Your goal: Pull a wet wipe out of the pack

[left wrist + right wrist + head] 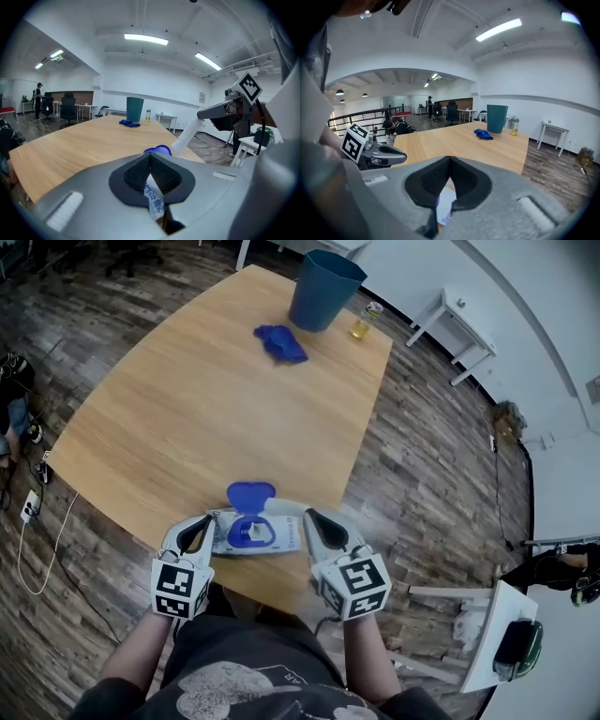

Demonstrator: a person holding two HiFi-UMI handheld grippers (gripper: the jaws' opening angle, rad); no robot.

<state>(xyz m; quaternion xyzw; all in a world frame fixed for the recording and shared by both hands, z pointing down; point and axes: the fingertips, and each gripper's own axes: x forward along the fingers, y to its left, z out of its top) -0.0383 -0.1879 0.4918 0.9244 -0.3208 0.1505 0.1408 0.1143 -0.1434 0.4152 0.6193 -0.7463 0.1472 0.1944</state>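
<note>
One counter [187,427], one wipe pack [284,536], one blue bin [323,289], one blue cloth [280,343], one small bottle [367,321], plus two grippers: left gripper [207,524], right gripper [312,518].

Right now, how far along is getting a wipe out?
Done: the blue lid is flipped open. In hand: the left gripper and right gripper are each shut on one end of the pack. To do: no wipe shows out of the opening, so the pull itself remains.

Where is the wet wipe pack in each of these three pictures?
Head view: wet wipe pack, bottom centre, blue lid open.
Left gripper view: bottom centre, its printed edge pinched by the left tongs.
Right gripper view: bottom centre, its edge in the right tongs.
Shared landmark: teal bin at the table's far end.
</note>
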